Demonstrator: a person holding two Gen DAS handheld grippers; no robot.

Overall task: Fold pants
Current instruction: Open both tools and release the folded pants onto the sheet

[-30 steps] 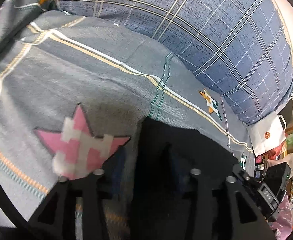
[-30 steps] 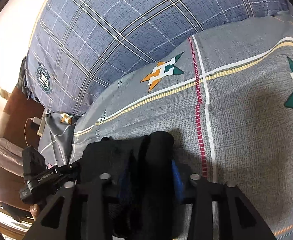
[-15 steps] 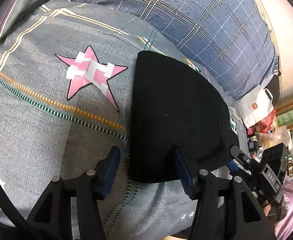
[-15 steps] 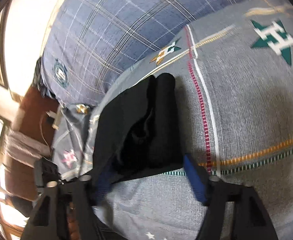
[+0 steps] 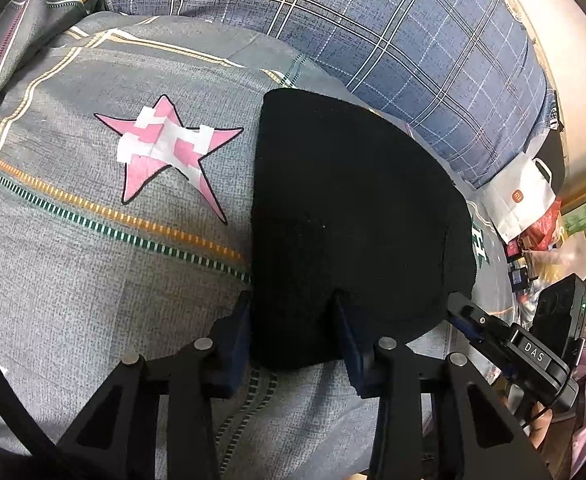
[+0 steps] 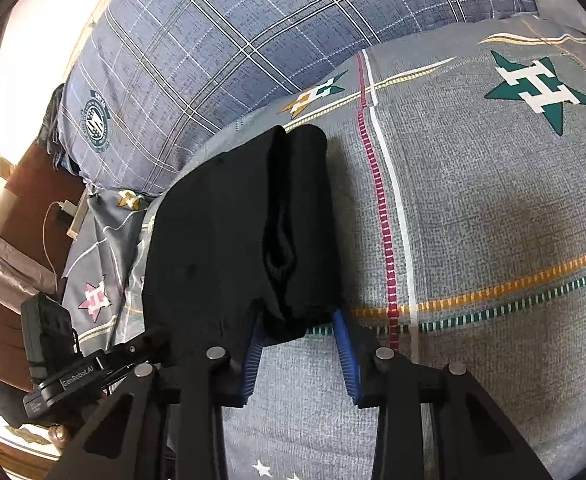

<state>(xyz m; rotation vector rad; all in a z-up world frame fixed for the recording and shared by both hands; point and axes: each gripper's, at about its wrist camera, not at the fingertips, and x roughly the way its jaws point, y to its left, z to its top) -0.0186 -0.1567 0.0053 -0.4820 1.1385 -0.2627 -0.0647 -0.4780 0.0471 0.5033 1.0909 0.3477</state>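
Note:
The black pants (image 5: 345, 208) lie folded into a compact stack on the grey star-print quilt (image 5: 93, 280). My left gripper (image 5: 293, 320) is at the stack's near left corner. Its jaws are closing with the fabric between them, and both pads touch the cloth. In the right wrist view the pants (image 6: 221, 232) show a thick rolled fold on their right side. My right gripper (image 6: 297, 320) is closing on the near end of that fold, its blue pads (image 6: 345, 356) against the fabric. Each gripper also shows at the edge of the other's view.
A large blue plaid cushion (image 5: 373, 20) rises behind the pants. A white paper bag (image 5: 521, 200) and clutter sit beyond the bed's right edge. To the left are a wooden bedside surface with a charger and cable (image 6: 65, 216). Open quilt (image 6: 493, 220) lies right of the pants.
Both grippers let go of the pants, drew back toward the near edge and opened wider. Since then their jaws have narrowed onto the stack's near edge.

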